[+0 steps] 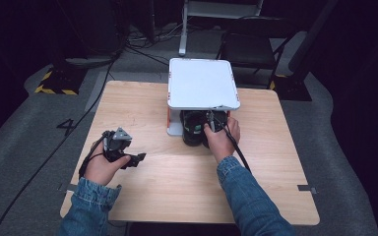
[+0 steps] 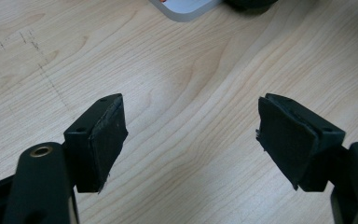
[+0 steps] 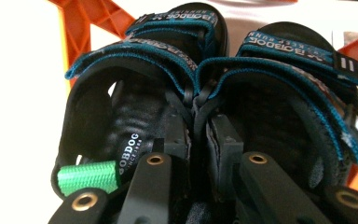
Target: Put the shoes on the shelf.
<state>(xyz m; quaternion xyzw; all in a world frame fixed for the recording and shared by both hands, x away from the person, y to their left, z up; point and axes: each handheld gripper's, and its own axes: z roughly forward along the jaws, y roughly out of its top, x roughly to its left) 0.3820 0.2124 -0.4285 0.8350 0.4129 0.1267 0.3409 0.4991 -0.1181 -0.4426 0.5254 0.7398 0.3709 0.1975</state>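
I am holding the left claw (image 1: 137,159) low over the bare wooden table (image 1: 177,182) on its left side, well apart from everything else — its two padded jaws are standing wide apart with nothing between them, only wood grain showing in the left gripper view. A corner of the white stand (image 2: 186,8) is peeking in at the top of that view.

Moving right, I am looking at the white stand (image 1: 202,83) with orange legs sitting at the far middle of the table, its flat top bare. Under it a pair of black sandals (image 1: 193,129) is sitting side by side, partly sticking out toward me.

I am reaching the right claw (image 3: 199,140) into that pair — in the right gripper view its jaws are clenched close together on the two inner edges of the sandals (image 3: 196,88) where their teal-trimmed straps meet. A green pull tab (image 3: 86,177) is showing at the heel of the left-hand sandal.
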